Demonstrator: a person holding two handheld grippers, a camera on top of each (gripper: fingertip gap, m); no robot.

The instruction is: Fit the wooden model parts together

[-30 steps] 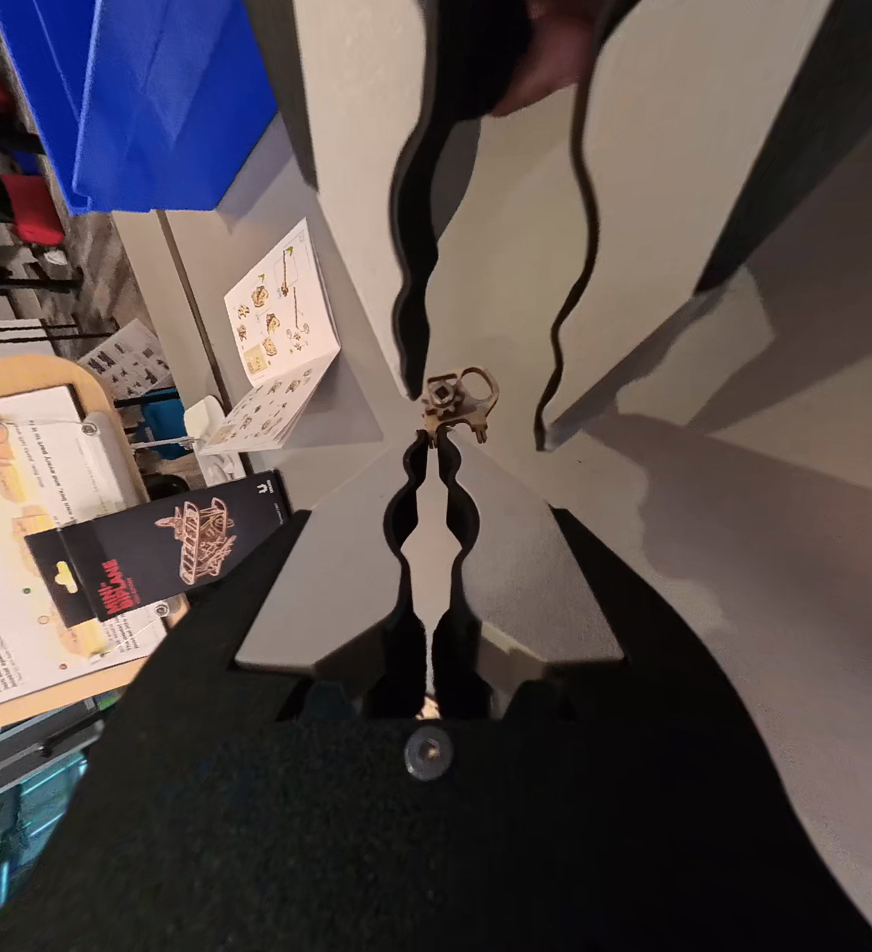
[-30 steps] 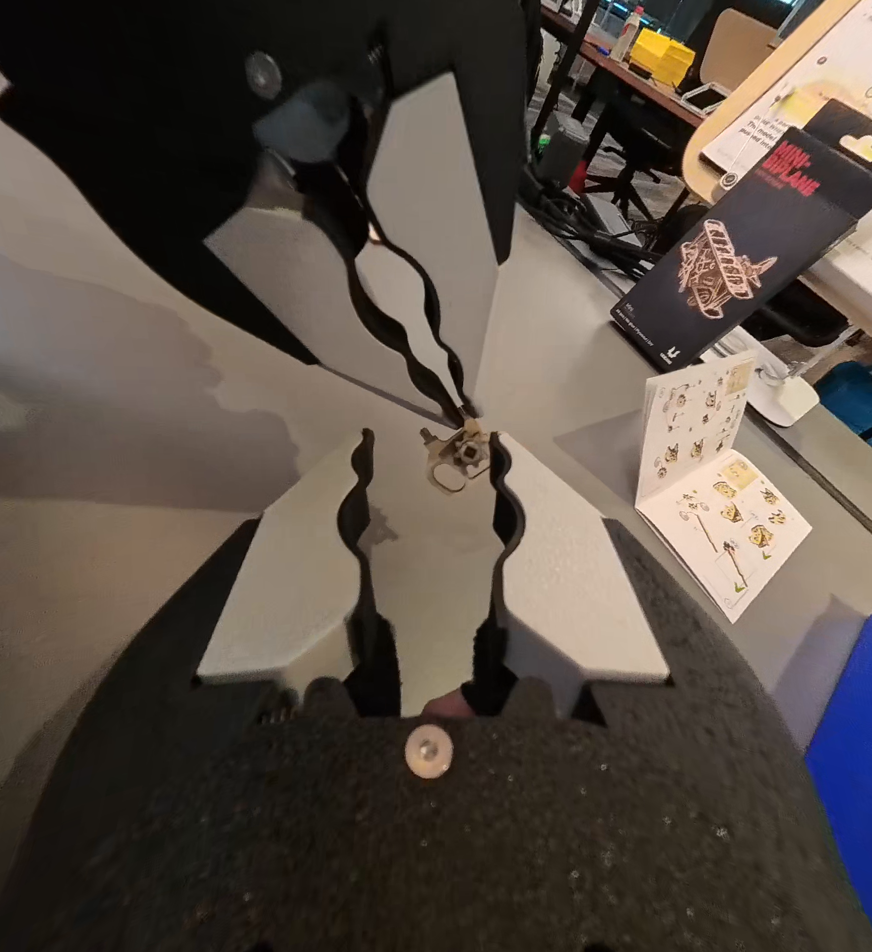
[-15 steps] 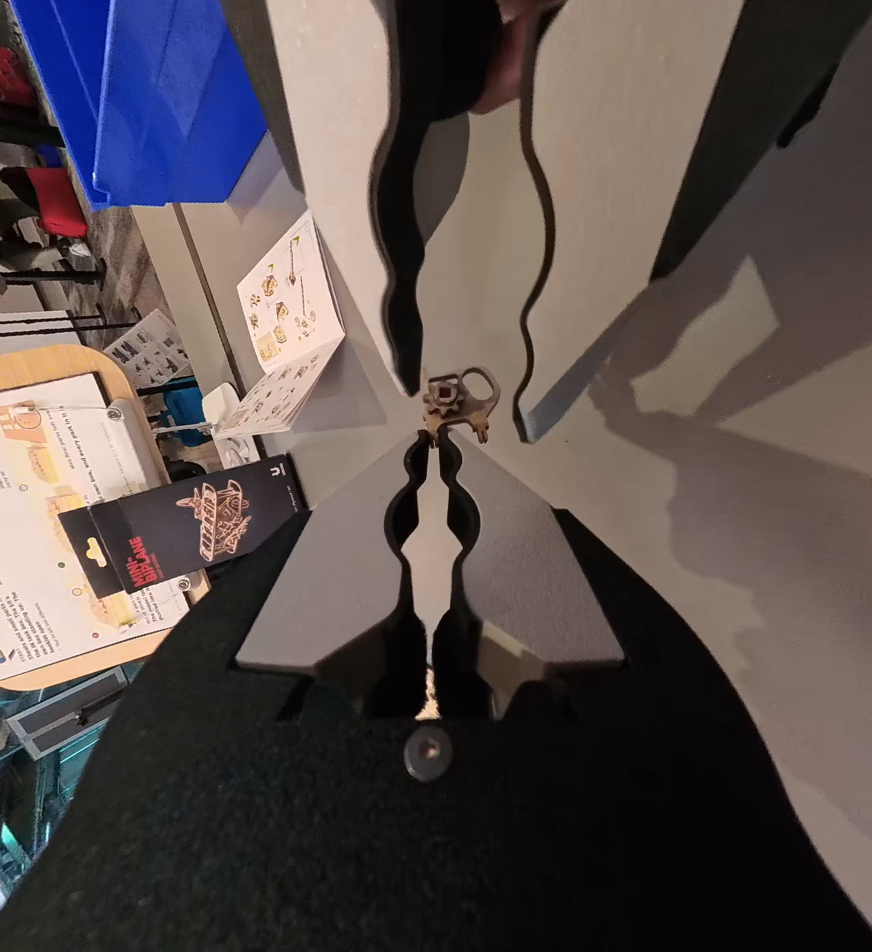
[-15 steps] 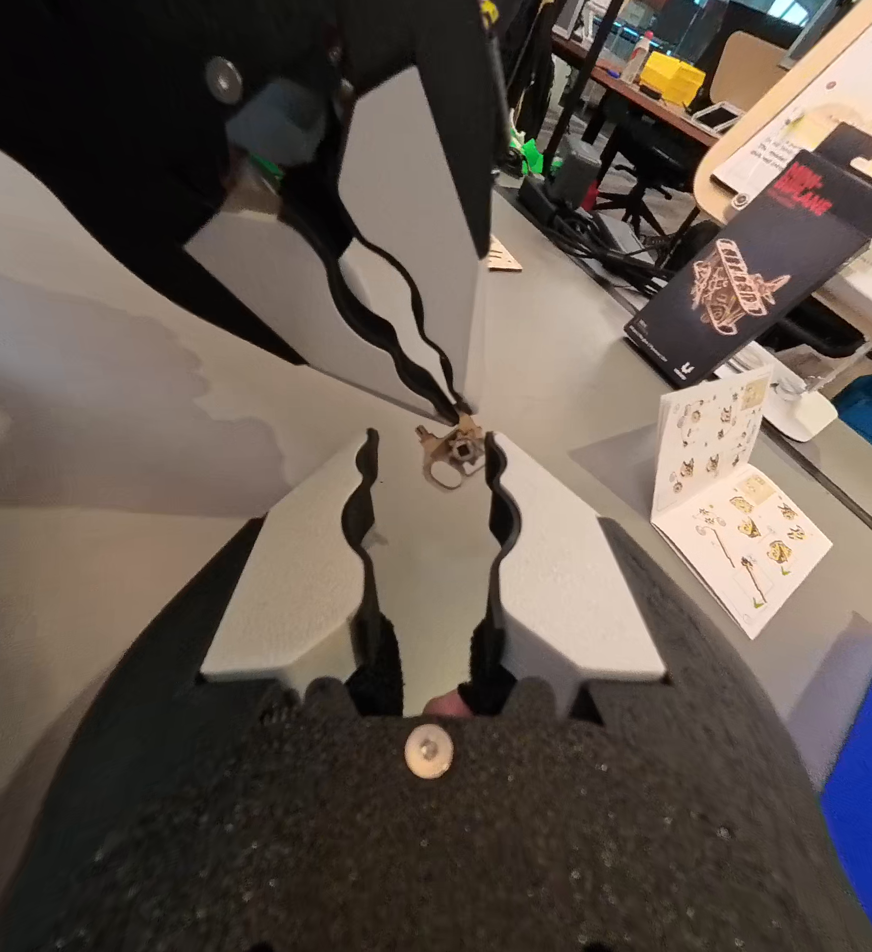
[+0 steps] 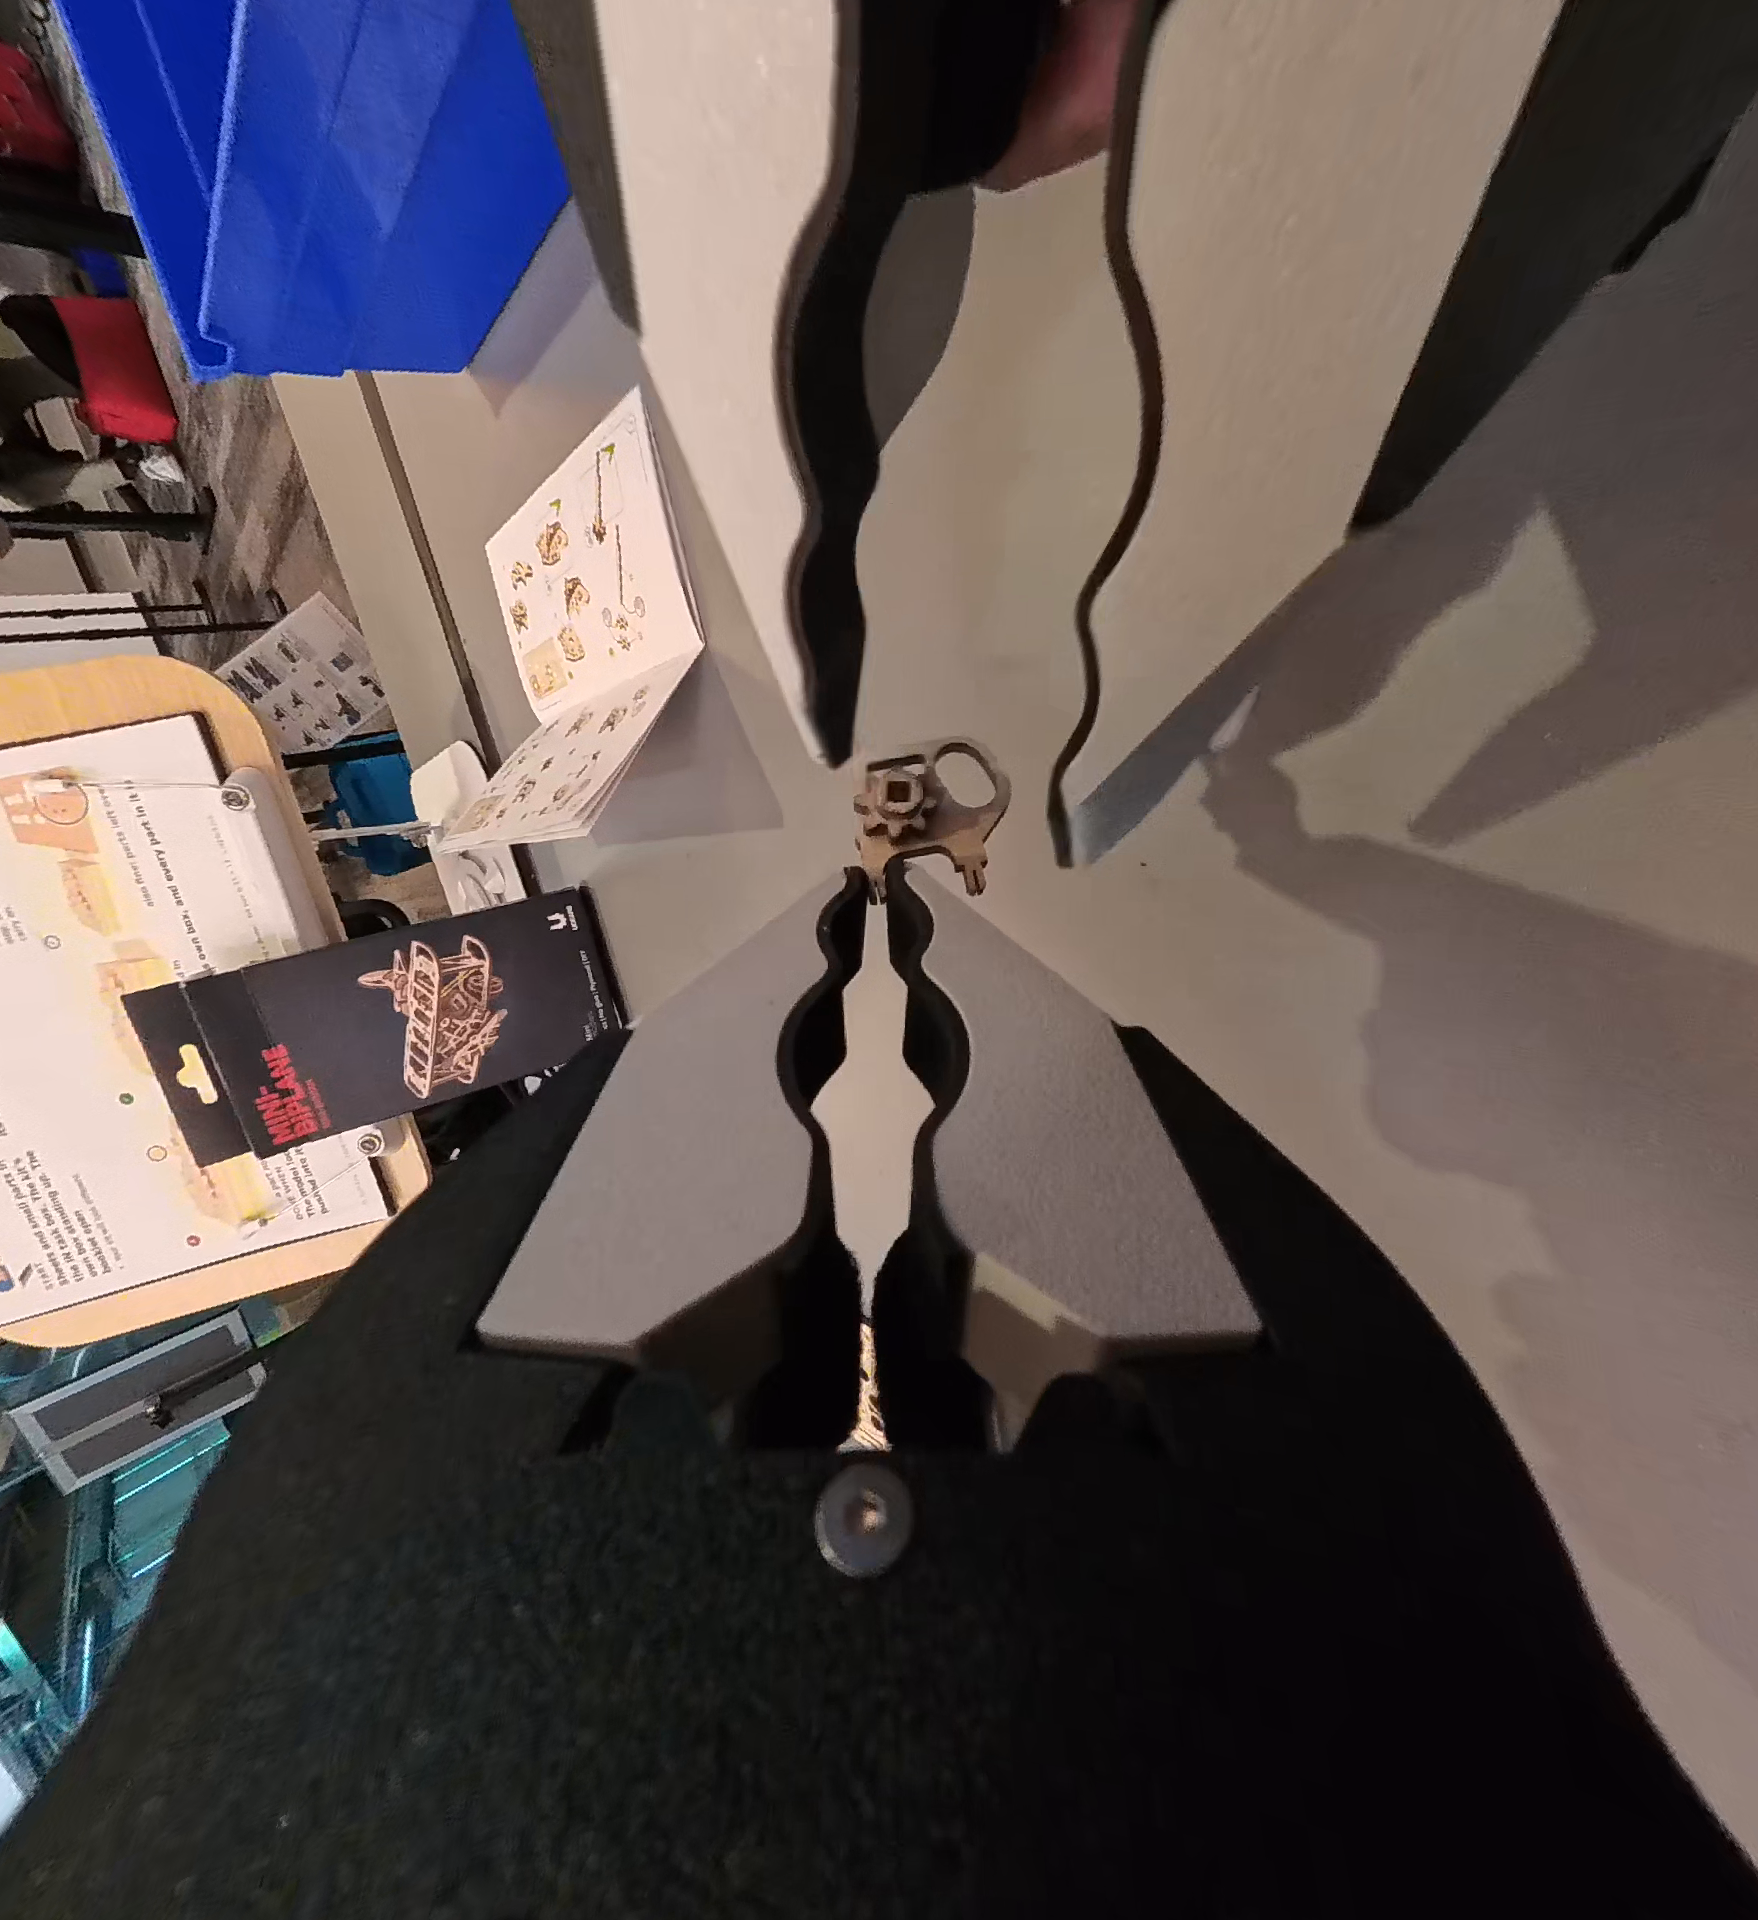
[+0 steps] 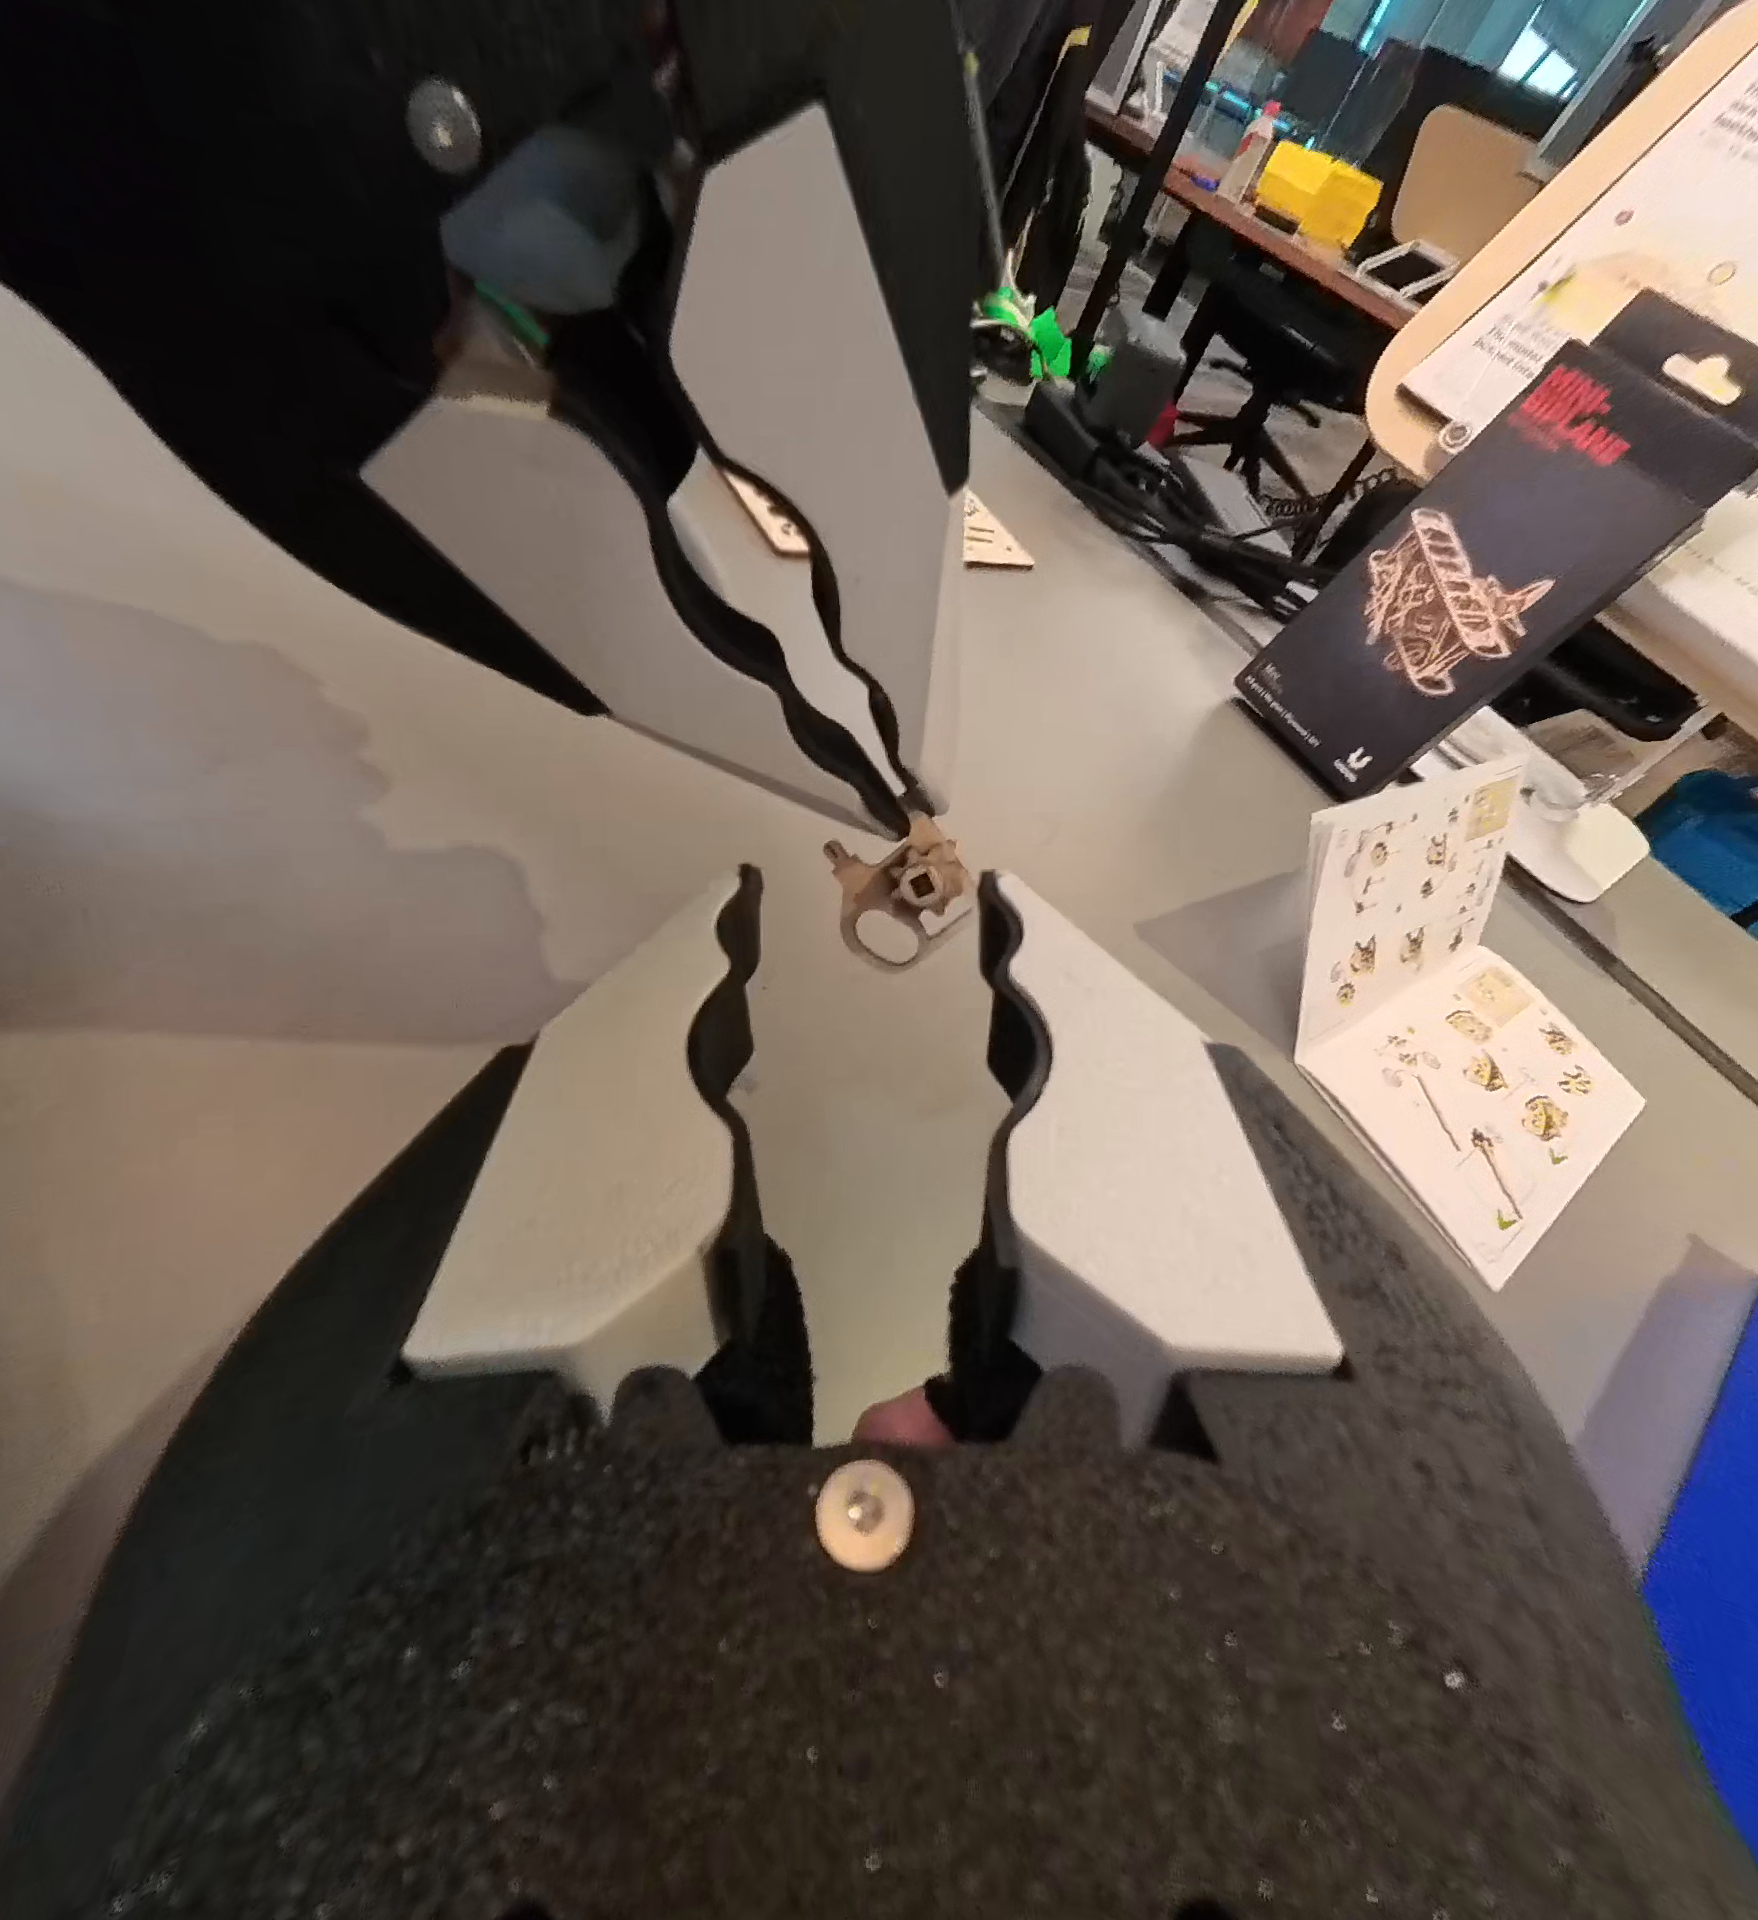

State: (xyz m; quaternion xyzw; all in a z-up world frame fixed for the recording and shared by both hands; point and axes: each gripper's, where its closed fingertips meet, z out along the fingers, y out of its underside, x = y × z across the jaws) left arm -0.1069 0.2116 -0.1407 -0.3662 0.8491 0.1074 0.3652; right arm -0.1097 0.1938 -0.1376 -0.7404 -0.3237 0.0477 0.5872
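My left gripper [image 5: 877, 883] is shut on a small wooden model piece [image 5: 932, 805], a flat part with a loop and a little gear with a square hole on it, held above the grey table. My right gripper [image 6: 864, 894] is open, its two fingers either side of the same wooden piece [image 6: 901, 899] and apart from it. In the left wrist view the right gripper [image 5: 948, 800] comes in from above, open around the piece. In the right wrist view the left gripper [image 6: 906, 816] comes in from the upper left, pinching the piece's edge.
An open instruction booklet [image 5: 584, 634] [image 6: 1426, 1029] lies on the table. A black model box [image 5: 387, 1029] [image 6: 1509, 582] leans against a wooden board with a printed sheet [image 5: 54, 997]. A blue bin [image 5: 335, 177] stands at the table's edge. Flat wooden sheets [image 6: 989, 540] lie farther off. Both grippers' tips are close together, under 4 cm apart.
The right gripper's fingers have drawn a little away from the wooden piece and stand wider around it. The left gripper still holds the piece in the same place.
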